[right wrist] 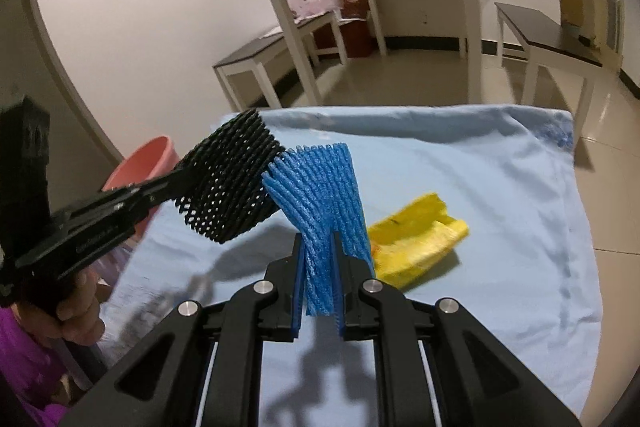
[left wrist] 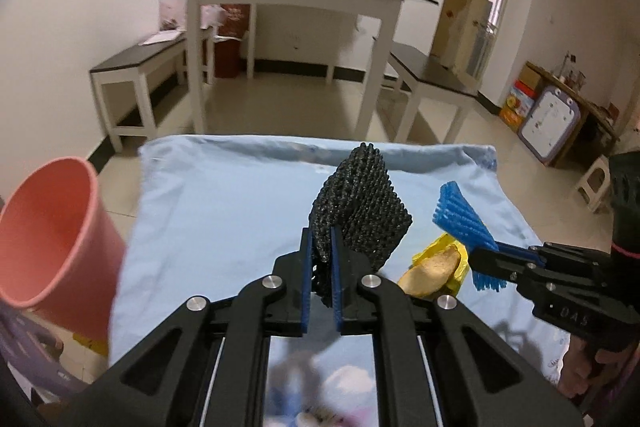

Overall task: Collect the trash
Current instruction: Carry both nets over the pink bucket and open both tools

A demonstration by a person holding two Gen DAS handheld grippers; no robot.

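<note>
Fingers: left gripper (left wrist: 321, 259) grips black net (left wrist: 360, 211) | pink bin (left wrist: 52, 227) looks empty

Black foam net (left wrist: 360, 211) and blue foam net (right wrist: 320, 195), both lattice-patterned. Yellow peel (right wrist: 416, 247) on the pale blue cloth (right wrist: 480, 187); beside the cloth, a pink bucket (left wrist: 52, 227).

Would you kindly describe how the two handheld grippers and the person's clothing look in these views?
Both the left gripper and the right gripper are matte black plastic linkages with round silver pivot screws and blue pads lining the narrow fingers. Each sits on a black pistol-style handle; faint embossed lettering marks the side. A purple sleeve shows at the left hand.
</note>
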